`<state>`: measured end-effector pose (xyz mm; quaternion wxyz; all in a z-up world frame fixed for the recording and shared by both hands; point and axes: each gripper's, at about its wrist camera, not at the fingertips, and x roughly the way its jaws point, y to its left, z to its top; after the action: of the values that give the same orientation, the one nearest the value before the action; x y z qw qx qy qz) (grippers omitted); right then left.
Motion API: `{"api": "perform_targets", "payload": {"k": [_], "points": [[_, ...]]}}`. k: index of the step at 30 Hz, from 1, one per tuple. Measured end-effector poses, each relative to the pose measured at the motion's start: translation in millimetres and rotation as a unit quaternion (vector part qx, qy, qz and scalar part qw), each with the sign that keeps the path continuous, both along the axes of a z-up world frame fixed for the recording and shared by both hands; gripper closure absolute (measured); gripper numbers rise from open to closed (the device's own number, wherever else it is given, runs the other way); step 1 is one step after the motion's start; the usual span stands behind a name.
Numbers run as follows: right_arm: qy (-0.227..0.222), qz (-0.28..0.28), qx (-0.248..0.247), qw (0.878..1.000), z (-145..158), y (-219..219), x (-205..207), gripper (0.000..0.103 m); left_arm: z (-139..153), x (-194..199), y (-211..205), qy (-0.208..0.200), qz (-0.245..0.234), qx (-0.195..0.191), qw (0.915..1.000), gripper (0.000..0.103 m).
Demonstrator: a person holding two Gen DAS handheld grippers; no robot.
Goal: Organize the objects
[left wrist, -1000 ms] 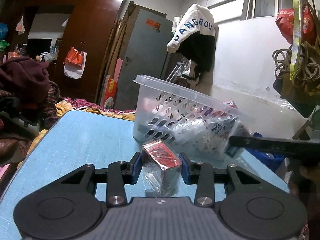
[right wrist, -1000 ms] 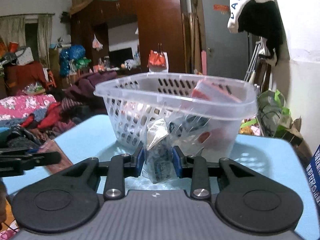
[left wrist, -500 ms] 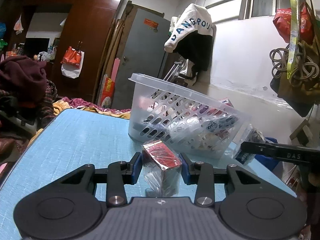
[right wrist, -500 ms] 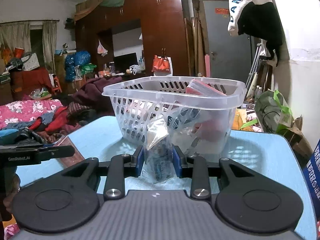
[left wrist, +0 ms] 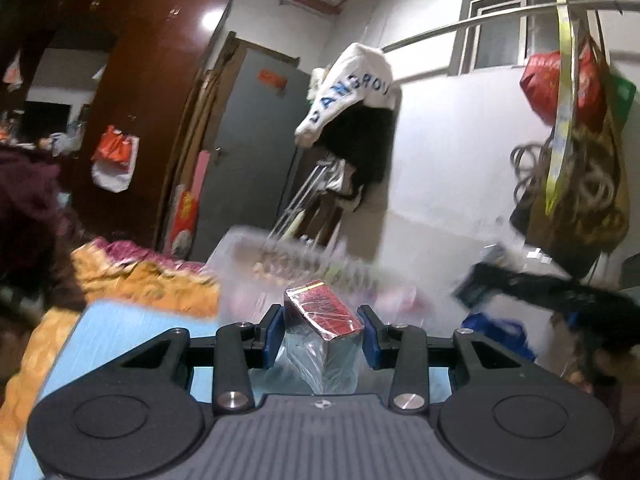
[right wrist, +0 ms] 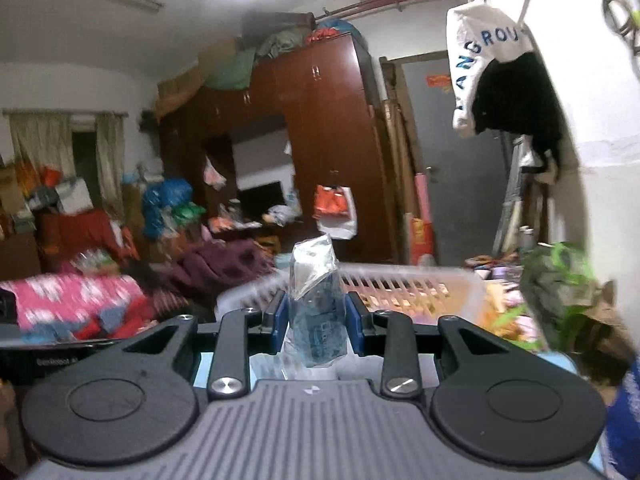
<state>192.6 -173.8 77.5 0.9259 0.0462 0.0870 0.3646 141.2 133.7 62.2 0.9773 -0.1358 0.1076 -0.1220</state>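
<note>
Left hand-held gripper [left wrist: 323,334]: blue pads clamped on both sides of red-topped box in clear wrap [left wrist: 326,322], pointing near level, slightly down. Right hand-held gripper [right wrist: 316,322]: pads closed on clear-wrapped dark packet [right wrist: 316,312], packet upright between them, near level. Right one also visible as blurred black bar [left wrist: 544,288] in left view.

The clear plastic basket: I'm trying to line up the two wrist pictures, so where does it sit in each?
Left wrist: the basket lies blurred at lower centre, just behind the red pack in the left gripper.
Right wrist: the basket is right of centre, behind the right gripper.
Shared landmark: the hanging white lettered garment.
</note>
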Motion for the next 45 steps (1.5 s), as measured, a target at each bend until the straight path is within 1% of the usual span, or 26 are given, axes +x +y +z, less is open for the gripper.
{"api": "perform_targets", "payload": {"k": [2,4,6,7,8,9,10,11,12,14,15,16,17,18,20,21,23,25,26,28,31,35,37,39,42,45], "points": [[-0.001,-0.014,-0.006,1.000,16,13,24,0.069,27,28,-3,0.001,-0.014,-0.005,0.9999,0.059],[0.012,-0.017,-0.008,1.000,25,27,50,0.069,45,57,-7,0.009,-0.006,-0.004,0.9999,0.059],[0.026,-0.015,-0.027,0.999,25,40,69,0.069,52,88,-11,0.031,-0.017,-0.007,0.9993,0.059],[0.028,-0.017,-0.038,0.999,23,46,76,0.068,52,100,-13,0.041,-0.014,-0.003,0.9990,0.059],[0.032,-0.019,-0.044,0.998,21,52,83,0.066,50,111,-14,0.046,-0.006,0.002,0.9989,0.057],[0.035,-0.017,-0.049,0.998,17,57,89,0.061,48,119,-15,0.048,0.003,0.004,0.9988,0.052],[0.035,-0.018,-0.050,0.998,14,58,95,0.042,45,128,-15,0.053,0.009,0.010,0.9985,0.030],[0.038,-0.023,-0.052,0.998,12,60,100,0.031,43,137,-15,0.061,0.013,0.015,0.9979,0.013],[0.043,-0.033,-0.056,0.997,9,60,103,0.018,40,144,-15,0.070,0.023,0.021,0.9971,0.012],[0.045,-0.043,-0.061,0.996,8,55,100,0.018,36,143,-14,0.073,0.020,0.033,0.9966,0.012],[0.045,-0.042,-0.061,0.996,9,49,95,0.014,34,136,-14,0.068,0.012,0.039,0.9968,0.011],[0.042,-0.041,-0.059,0.997,10,42,88,0.003,32,125,-12,0.060,0.013,0.049,0.9969,0.009],[0.035,-0.043,-0.058,0.997,12,33,78,0.000,31,114,-10,0.051,0.020,0.061,0.9966,0.005],[0.027,-0.044,-0.060,0.997,13,26,70,0.000,30,103,-11,0.045,0.030,0.079,0.9954,0.004],[0.028,-0.060,-0.082,0.994,13,15,55,0.000,26,83,-11,0.040,0.049,0.117,0.9912,0.003],[0.028,-0.072,-0.091,0.993,10,9,48,0.000,24,75,-11,0.039,0.055,0.127,0.9896,0.003],[0.020,-0.100,-0.106,0.989,0,-2,31,0.000,20,63,-9,0.044,0.051,0.141,0.9877,0.003],[0.015,-0.139,-0.126,0.982,-12,-8,20,0.000,18,54,-7,0.057,0.046,0.143,0.9869,0.003],[0.014,-0.146,-0.132,0.980,-15,-11,18,0.000,19,51,-6,0.061,0.040,0.143,0.9871,0.003],[0.020,-0.146,-0.143,0.979,-18,-14,12,0.000,21,46,-10,0.062,0.027,0.151,0.9863,0.003],[0.024,-0.145,-0.150,0.978,-17,-18,6,0.000,26,47,-16,0.058,0.033,0.163,0.9843,0.003],[0.041,-0.134,-0.133,0.981,-13,-23,9,0.000,30,48,-17,0.060,0.033,0.158,0.9850,0.003],[0.046,-0.133,-0.127,0.982,-12,-23,11,0.000,31,47,-20,0.060,0.029,0.162,0.9845,0.003],[0.049,-0.136,-0.129,0.981,-12,-22,14,0.000,30,46,-21,0.060,0.031,0.167,0.9835,0.003],[0.057,-0.135,-0.127,0.981,-16,-20,16,0.000,29,51,-23,0.068,0.025,0.163,0.9840,0.003],[0.065,-0.133,-0.123,0.981,-19,-21,19,0.000,26,50,-29,0.066,0.021,0.172,0.9826,0.003]]}}
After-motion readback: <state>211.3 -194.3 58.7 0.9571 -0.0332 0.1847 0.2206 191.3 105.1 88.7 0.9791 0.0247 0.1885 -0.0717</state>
